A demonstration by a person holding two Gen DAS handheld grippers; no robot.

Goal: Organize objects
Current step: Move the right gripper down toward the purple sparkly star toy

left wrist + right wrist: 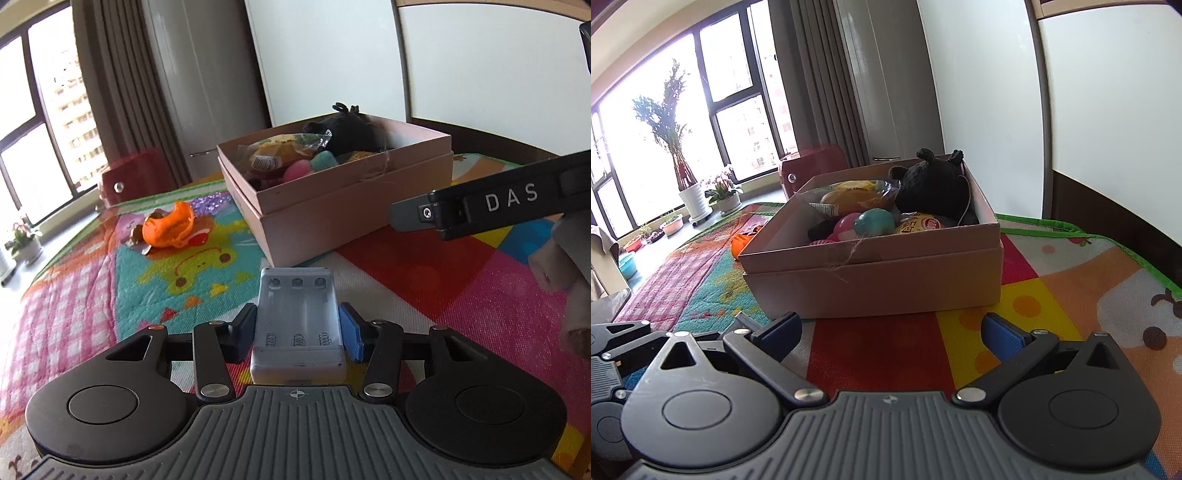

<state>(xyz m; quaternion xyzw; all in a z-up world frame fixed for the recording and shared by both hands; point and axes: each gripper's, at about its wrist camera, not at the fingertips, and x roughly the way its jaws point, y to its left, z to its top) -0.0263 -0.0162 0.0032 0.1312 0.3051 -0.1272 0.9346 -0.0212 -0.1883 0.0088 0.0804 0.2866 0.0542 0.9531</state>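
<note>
My left gripper (298, 328) is shut on a white battery holder (298, 321) with three empty slots, held just above the colourful play mat (406, 280). A pink cardboard box (354, 206) stands ahead of it, filled with a black plush toy (343, 131), coloured eggs (310, 164) and snack packets. The box (879, 280) is also straight ahead in the right wrist view. My right gripper (890, 332) is open and empty above the mat, short of the box. Its body (491, 201) shows at right in the left wrist view.
An orange toy (168, 227) lies on the mat left of the box, beside a purple item. A red stool (136, 173) stands beyond the mat. Potted plants (690, 184) line the window. A white wall panel is behind the box.
</note>
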